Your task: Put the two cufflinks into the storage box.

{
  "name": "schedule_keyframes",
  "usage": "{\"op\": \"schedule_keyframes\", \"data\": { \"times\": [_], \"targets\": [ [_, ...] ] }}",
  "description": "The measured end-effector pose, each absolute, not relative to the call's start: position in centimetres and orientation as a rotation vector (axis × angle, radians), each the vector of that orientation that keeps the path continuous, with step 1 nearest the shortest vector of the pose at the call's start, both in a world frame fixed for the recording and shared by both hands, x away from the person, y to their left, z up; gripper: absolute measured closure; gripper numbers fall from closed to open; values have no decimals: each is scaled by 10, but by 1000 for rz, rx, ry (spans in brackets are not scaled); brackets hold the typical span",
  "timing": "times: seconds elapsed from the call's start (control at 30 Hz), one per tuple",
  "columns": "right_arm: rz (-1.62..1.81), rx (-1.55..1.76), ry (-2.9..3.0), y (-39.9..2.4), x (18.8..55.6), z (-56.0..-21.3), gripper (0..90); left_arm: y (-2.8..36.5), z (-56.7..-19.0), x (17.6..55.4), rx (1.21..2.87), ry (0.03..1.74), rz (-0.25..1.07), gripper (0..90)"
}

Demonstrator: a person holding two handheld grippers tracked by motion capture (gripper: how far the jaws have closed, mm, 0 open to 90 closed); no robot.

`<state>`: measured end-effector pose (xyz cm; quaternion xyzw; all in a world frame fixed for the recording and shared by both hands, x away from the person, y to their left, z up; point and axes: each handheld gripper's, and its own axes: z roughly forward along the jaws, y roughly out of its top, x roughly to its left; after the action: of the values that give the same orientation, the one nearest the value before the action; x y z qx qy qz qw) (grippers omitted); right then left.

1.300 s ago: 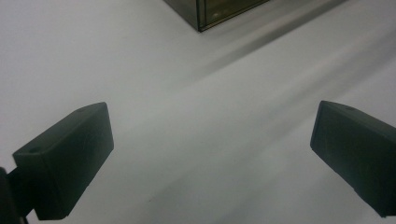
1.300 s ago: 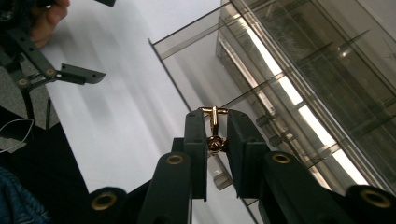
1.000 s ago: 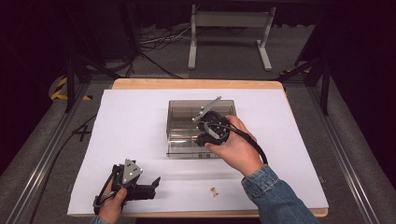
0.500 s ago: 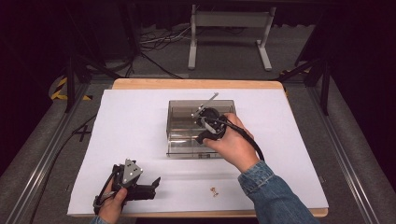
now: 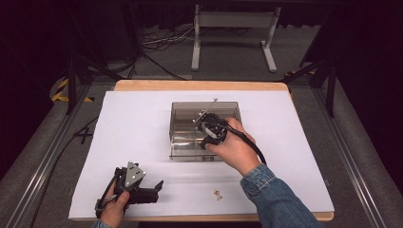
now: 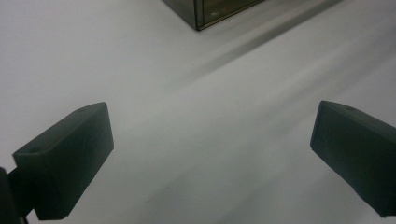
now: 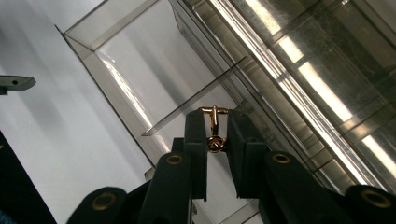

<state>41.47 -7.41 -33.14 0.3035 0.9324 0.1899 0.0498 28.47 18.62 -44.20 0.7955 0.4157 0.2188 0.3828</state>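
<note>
Right gripper (image 7: 215, 126) is over the clear divided box (image 5: 180, 110), jaws clamped on a small gold cufflink (image 7: 214, 133); the piece hangs above a front compartment beside a thin divider wall. Left gripper (image 6: 212, 149) rests low on the white sheet (image 5: 133, 123) near the table's front left edge, jaws wide apart with nothing between them. A second gold cufflink (image 5: 217, 194) lies on the sheet near the front edge, well apart from the box.
</note>
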Motion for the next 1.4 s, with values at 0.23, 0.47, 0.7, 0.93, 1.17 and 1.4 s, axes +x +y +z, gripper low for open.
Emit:
{"op": "schedule_keyframes", "data": {
  "times": [0.23, 0.47, 0.7, 0.93, 1.17, 1.4],
  "targets": [
    [549, 922, 2850, -72, 415, -337, 780, 186, -442, 285, 2028, 1062, 558, 1],
    [540, 925, 2853, -73, 416, -340, 778, 186, -442, 285, 2029, 1061, 556, 1],
    [549, 918, 2847, -73, 415, -342, 747, 186, -442, 285, 2035, 1062, 557, 1],
    [614, 911, 2832, -77, 410, -334, 725, 186, -442, 285, 2034, 1062, 559, 1],
    [704, 874, 2810, -82, 399, -318, 704, 186, -442, 285, 2036, 1061, 557, 1],
    [791, 828, 2800, -93, 381, -300, 687, 186, -442, 285, 2036, 1061, 558, 1]
  ]
}}
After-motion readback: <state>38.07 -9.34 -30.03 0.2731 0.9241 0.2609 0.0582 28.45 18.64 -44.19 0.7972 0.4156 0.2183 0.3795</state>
